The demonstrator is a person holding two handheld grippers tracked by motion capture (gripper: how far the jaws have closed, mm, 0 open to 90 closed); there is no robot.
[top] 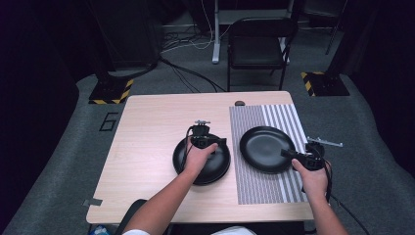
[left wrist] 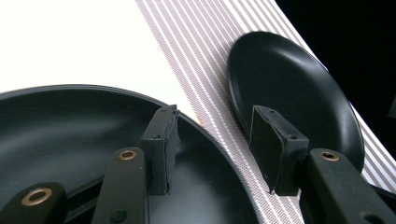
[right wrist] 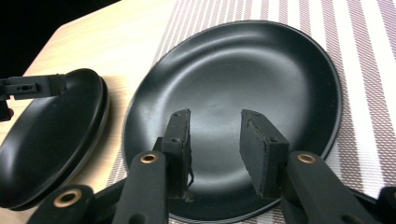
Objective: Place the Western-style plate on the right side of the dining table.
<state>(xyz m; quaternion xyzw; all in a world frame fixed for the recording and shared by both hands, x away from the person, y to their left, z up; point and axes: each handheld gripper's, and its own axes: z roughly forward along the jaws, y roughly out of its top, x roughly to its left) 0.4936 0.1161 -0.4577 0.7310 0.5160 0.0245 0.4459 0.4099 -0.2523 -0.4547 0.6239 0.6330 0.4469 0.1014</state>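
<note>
A stack of black plates [top: 208,169] lies at the middle of the wooden table [top: 147,147]. My left gripper [top: 221,142] hovers over the stack's right rim, open. In the left gripper view its jaws straddle that rim [left wrist: 224,154], one inside the top plate [left wrist: 70,135] and one over the mat. A single black plate [top: 264,147] rests on the striped placemat [top: 254,188]. My right gripper [top: 288,154] stands open at this plate's right edge. In the right gripper view the open gripper [right wrist: 215,149] hangs above the plate [right wrist: 243,70], with the stack [right wrist: 46,140] at the left.
A folding chair [top: 257,46] stands beyond the table's far edge, with cables on the floor around it. A small dark object [top: 240,103] sits at the table's far edge. Two hazard-striped bases [top: 111,92] flank the table. Bare wood lies left of the stack.
</note>
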